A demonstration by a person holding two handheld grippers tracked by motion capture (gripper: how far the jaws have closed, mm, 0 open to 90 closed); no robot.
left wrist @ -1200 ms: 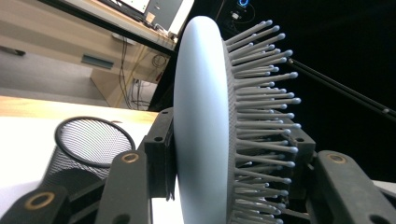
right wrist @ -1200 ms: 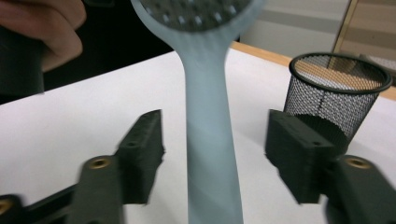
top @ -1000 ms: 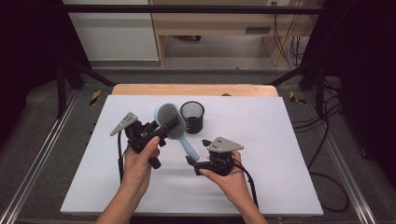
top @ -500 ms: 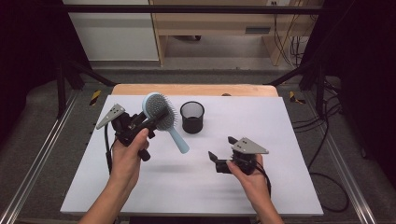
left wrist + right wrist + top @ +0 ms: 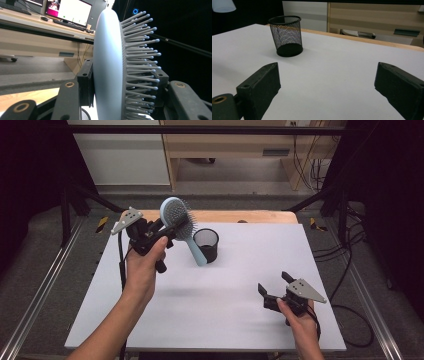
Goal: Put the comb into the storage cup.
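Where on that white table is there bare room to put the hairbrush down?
Bare table lies between the two forearms, and right of the mesh cup to the far edge. It is crowded only around the cup, beside the raised hairbrush.

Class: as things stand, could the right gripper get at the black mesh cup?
Probably yes. The right gripper stands open and empty, and only bare white table lies between it and the mesh cup; the hairbrush is held up beside the cup.

White table top [image 5: 215, 305] open in front, mesh cup [image 5: 206, 245] the 1 obstacle, rear centre
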